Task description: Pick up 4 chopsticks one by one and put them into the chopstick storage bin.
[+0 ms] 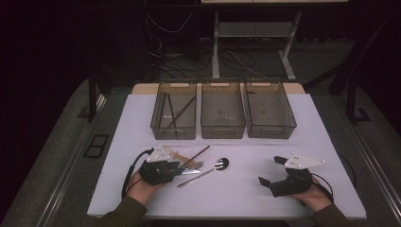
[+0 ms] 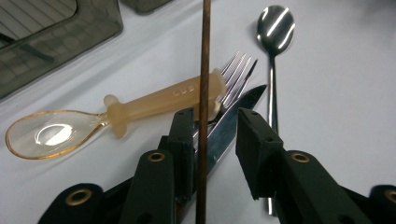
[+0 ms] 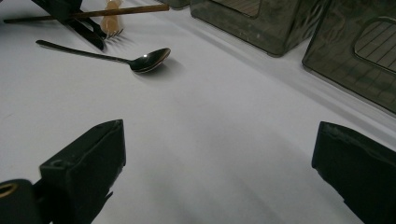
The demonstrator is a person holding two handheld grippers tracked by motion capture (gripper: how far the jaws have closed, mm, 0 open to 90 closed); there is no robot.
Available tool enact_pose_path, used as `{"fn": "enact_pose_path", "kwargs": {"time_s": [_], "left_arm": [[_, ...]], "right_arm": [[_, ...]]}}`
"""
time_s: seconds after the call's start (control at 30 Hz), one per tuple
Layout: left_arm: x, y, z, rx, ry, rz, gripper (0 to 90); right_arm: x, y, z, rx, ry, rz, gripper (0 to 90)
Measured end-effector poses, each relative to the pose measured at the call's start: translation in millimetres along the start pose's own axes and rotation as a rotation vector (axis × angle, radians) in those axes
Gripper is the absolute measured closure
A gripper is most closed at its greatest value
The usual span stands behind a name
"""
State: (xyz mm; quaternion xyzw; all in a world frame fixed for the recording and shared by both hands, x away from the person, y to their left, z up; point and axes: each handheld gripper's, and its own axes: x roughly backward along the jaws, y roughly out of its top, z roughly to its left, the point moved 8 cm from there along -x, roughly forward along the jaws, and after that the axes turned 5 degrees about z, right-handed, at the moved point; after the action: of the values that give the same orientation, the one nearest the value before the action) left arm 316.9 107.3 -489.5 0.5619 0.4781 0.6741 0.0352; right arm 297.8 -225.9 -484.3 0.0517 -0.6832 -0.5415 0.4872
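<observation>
Fingers of the left gripper (image 2: pixel 215 135) sit around a brown chopstick (image 2: pixel 204 74), not yet pinching it. It lies across a fork (image 2: pixel 236 70) and knife (image 2: pixel 233 116) on the white bench (image 1: pixel 246 189), near a metal spoon (image 2: pixel 275 28). Right gripper (image 3: pixel 219 163) fingers are spread wide, holding nothing.

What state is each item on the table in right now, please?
Left gripper: jaws around chopstick, gap on one side.
Chopstick: lying across the cutlery.
Metal spoon: lying, bowl up.
Plastic spoon: lying flat.
Fork: under chopstick.
Right gripper: open, empty.
Left bin: holds sticks.
</observation>
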Motion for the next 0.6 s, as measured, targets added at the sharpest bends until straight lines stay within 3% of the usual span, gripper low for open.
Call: {"fn": "enact_pose_path", "kwargs": {"time_s": [0.4, 0.6], "left_arm": [[-8.4, -5.7, 1.4, -0.008, 0.027, 0.048, 74.2], [-9.0, -5.6, 2.8, -0.017, 0.042, 0.054, 83.2]], "right_arm": [[0.4, 0.3, 0.7, 0.000, -0.001, -0.002, 3.1], [0.0, 0.3, 0.9, 0.002, -0.001, -0.001, 3.1]]}}
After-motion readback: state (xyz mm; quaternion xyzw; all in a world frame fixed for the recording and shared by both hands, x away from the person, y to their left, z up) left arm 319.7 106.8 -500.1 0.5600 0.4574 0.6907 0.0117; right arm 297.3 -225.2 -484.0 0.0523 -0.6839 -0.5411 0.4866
